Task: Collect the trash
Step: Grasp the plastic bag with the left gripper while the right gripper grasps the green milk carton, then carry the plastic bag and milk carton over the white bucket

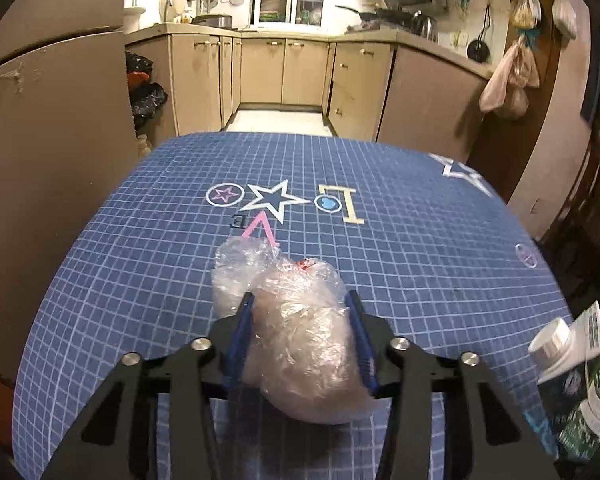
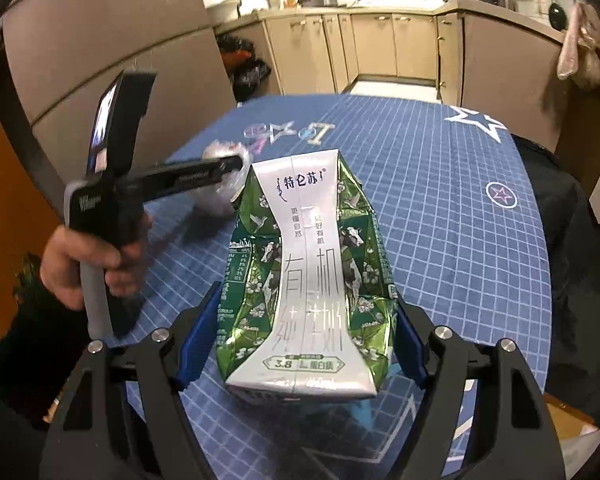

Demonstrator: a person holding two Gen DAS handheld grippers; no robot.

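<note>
Holding trash in both tools above the table (image 1: 420, 240): my left gripper (image 1: 300, 300) pinches a crumpled plastic bag (image 1: 300, 340), my right gripper (image 2: 300, 312) clamps a milk carton (image 2: 308, 272); next, I judge, carrying both to a bin

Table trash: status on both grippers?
Left gripper shut on plastic wrap wad, still on the tablecloth. Right gripper shut on crushed milk carton. Nothing blocking either one.

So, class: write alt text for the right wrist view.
The right gripper clamps a crushed green-and-white milk carton above a blue grid tablecloth. At left, a hand holds the left gripper against crumpled clear plastic.
</note>
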